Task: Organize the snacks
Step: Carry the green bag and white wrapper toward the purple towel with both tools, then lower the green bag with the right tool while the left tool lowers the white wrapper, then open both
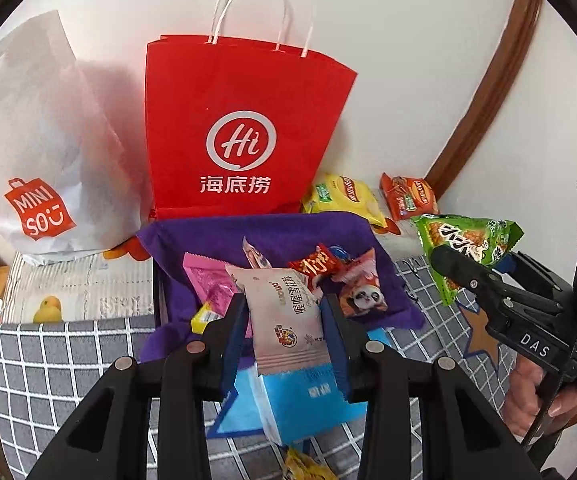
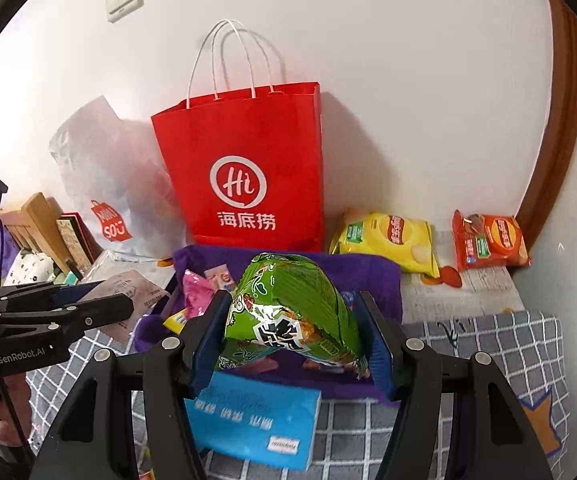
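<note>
Purple cloth (image 1: 272,232) lined the box of small snacks that lay just beyond and below both tongs, at frame centre in each view: our left gripper (image 1: 284,336) was clamped on a pale pink wafer packet (image 1: 288,320), long axis running up the frame, and our right gripper (image 2: 292,340) on a puffy green snack bag (image 2: 292,312). Behind stood a red paper bag (image 1: 244,128) marked "Hi 海底捞" and a white "MINISO" bag (image 1: 40,140); the chip packets' logos looked like Lay's, though blurred.
</note>
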Motion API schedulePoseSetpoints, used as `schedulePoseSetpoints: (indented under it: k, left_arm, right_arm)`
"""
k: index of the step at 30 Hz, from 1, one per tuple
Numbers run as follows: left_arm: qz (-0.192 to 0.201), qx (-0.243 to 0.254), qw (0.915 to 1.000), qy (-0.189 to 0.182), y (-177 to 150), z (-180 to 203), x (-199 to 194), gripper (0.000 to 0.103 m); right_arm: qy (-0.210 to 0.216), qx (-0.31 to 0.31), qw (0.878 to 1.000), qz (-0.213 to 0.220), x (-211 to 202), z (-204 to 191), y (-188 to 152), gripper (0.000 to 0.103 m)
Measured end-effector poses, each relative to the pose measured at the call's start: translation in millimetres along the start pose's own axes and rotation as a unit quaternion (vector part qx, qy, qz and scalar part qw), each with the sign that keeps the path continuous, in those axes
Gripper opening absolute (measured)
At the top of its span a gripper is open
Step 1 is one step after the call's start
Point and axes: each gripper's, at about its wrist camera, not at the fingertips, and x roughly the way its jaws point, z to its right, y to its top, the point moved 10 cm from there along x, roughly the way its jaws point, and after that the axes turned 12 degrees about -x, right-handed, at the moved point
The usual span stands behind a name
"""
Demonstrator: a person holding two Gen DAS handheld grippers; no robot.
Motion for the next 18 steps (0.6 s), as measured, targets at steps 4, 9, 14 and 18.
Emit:
schedulePoseSetpoints:
  k: [4, 9, 14, 18]
  left_arm:
    - [-0.003, -0.001, 1.0, 0.006, 7, -6, 14, 0.036]
    - [-0.009, -0.003, 0.9999, 0.009, 15, -9, 29, 0.036]
    - [-0.01, 0.006, 0.9999, 0.011, 24, -5, 38, 0.036]
    - [-0.009, 0.008, 0.9999, 0.008, 32, -1, 44, 0.036]
  right_arm:
    - [-0.007, -0.002, 1.0, -0.007, 15, 9, 7, 0.062]
    - [-0.009, -0.005, 1.0, -0.007, 29, 15, 14, 0.062]
    - [-0.008, -0.011, 1.0, -0.007, 40, 16, 23, 0.062]
    - [-0.005, -0.016, 1.0, -0.002, 47, 16, 30, 0.062]
